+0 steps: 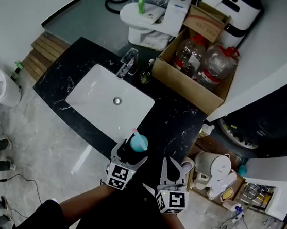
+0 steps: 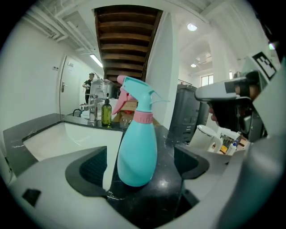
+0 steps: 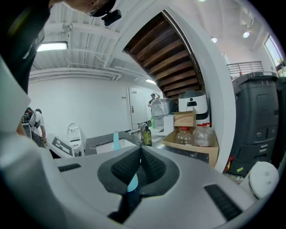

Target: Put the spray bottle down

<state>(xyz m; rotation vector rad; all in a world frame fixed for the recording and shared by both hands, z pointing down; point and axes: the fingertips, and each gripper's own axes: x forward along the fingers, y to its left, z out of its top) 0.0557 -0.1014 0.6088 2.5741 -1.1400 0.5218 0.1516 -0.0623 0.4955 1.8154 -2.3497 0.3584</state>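
- The spray bottle (image 1: 139, 143) stands upright on the black counter (image 1: 176, 121), in the lower centre of the head view, just beside the right edge of the white sink (image 1: 99, 102).
- Left claw (image 1: 129, 156): jaws apart, one on each side of the bottle body. The left gripper view shows a gap at both pads, so there is no contact.
- Right claw (image 1: 173, 173): jaws together, nothing clamped. It sits just right of the left claw in the frame.
- The bottle has a teal body, a pink collar and a pink trigger.
- A cardboard box (image 1: 188, 86) holding plastic jugs occupies the counter at upper right.
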